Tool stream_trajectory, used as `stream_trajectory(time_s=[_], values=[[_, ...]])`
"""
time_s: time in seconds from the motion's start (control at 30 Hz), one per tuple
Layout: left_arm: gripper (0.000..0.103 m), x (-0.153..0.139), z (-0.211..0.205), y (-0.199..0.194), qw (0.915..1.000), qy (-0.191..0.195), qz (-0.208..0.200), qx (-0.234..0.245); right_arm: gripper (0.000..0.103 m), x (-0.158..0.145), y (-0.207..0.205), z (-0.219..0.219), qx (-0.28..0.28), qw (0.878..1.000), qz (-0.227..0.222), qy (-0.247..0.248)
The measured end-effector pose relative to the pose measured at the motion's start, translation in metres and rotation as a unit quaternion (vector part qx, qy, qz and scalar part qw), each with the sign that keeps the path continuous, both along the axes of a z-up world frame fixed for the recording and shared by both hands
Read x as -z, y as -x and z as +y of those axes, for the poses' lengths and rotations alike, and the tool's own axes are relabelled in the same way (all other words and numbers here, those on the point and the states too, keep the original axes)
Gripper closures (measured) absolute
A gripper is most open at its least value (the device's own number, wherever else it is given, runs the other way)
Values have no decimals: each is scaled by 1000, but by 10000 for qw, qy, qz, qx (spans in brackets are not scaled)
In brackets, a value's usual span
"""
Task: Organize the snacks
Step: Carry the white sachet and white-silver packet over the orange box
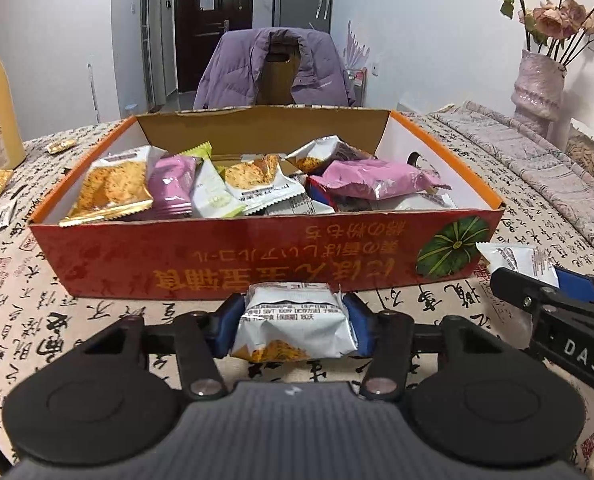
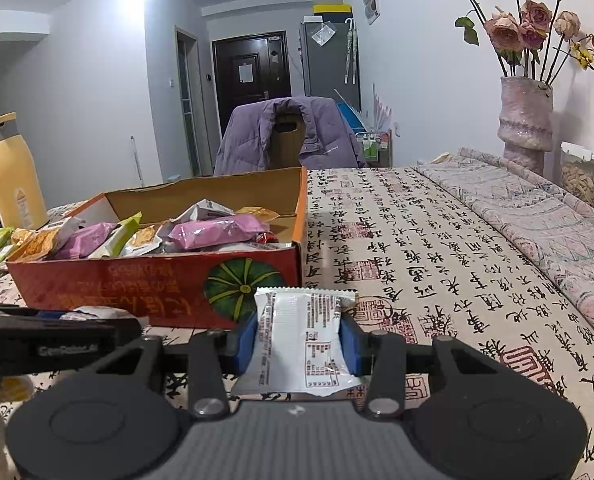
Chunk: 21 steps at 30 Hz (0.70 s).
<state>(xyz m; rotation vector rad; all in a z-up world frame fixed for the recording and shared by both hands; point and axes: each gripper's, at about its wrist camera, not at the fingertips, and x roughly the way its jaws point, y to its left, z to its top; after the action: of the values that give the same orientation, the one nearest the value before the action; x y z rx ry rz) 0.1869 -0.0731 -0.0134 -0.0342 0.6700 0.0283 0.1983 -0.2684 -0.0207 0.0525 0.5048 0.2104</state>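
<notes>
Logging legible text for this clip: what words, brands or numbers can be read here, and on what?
"DAS": right tool, on its arm, cut off by the frame edge.
"GenRobot.ai": left tool, on its arm.
"180": snack pack held by the left tool; its other print is too small.
White pack in the right tool: unreadable.
Box: yellow lettering upside down, not readable.
Tablecloth: brush characters, unreadable.
</notes>
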Motion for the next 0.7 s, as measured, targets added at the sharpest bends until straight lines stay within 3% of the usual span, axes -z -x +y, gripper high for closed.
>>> stream_trajectory(time_s=[0.4, 0.7], values=[[48, -31, 9, 28, 9979, 0, -647, 66, 60, -6, 8, 7, -87, 9992, -383, 121], [48, -52, 29, 35, 9950, 79, -987, -86, 60, -27, 16, 13, -127, 9978, -628, 148]])
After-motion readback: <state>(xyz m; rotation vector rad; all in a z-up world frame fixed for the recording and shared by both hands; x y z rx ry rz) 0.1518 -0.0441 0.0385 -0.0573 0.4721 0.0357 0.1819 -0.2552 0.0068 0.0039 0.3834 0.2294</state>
